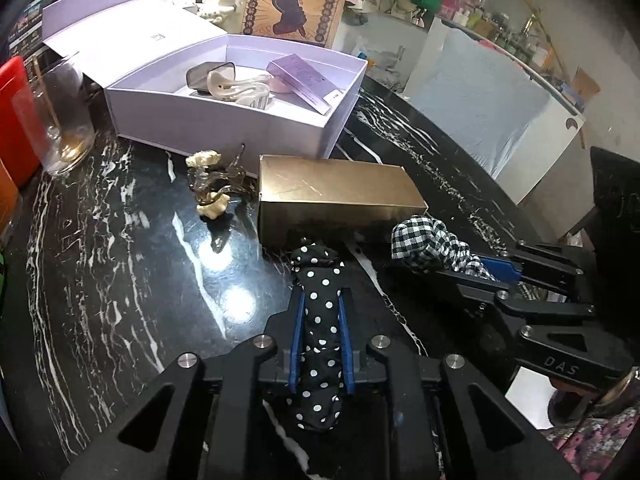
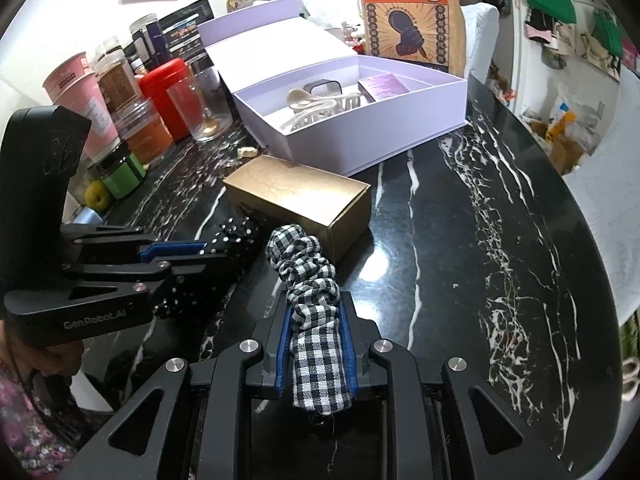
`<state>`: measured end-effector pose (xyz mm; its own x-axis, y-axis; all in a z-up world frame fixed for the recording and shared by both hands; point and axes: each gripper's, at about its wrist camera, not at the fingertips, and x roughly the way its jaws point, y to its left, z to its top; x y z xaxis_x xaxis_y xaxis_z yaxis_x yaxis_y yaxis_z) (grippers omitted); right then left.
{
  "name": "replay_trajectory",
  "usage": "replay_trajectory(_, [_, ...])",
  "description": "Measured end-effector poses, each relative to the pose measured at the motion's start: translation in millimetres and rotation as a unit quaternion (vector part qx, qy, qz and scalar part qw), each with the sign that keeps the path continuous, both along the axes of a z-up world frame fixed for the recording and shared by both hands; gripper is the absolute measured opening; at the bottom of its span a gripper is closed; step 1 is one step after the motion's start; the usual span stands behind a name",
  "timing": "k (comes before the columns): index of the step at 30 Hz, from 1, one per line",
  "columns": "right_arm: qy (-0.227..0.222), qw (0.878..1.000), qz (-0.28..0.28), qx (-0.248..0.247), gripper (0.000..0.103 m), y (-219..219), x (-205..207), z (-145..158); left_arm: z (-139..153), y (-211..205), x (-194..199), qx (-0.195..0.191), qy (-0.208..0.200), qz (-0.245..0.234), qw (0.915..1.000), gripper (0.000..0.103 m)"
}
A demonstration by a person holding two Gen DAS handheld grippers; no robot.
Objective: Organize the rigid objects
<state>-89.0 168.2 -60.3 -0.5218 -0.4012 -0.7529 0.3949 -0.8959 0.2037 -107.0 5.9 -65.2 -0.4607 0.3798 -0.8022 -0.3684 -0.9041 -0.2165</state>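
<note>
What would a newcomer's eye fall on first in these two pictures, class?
Two fabric pieces pinched in the hand-held grippers: a polka-dot one in the left, a checked one in the right. Just beyond them a gold box lies on the black marble table, with an open lilac box of hair clips behind.

I hold 2 soft hair ties. My left gripper (image 1: 320,320) pinches the black tie with white dots (image 1: 319,328); it sticks out past my fingers. My right gripper (image 2: 314,340) pinches the black-and-white checked tie (image 2: 314,320), all scrunched up. A gold box (image 1: 336,192) lies flat on the table. Beside it stands a clear hair clip with cream flowers (image 1: 210,184). The open purple box (image 1: 240,120) behind holds 2 hair clips (image 1: 236,86) and a small purple box (image 1: 304,82).
</note>
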Motion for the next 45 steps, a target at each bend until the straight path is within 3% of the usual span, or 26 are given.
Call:
replay_trajectory(24, [0.043,0.997,0.062,-0.014,0.021,-34.2,8.8,29.6,40.9,-23.7,20.0,0.017,0.046,0.026,0.9985,0.016])
replay_trajectory(45, [0.08,0.993,0.08,-0.016,0.022,-52.9,-14.5,65.6,80.1,-40.9,-9.4,0.033,0.089,0.027,0.9951,0.016])
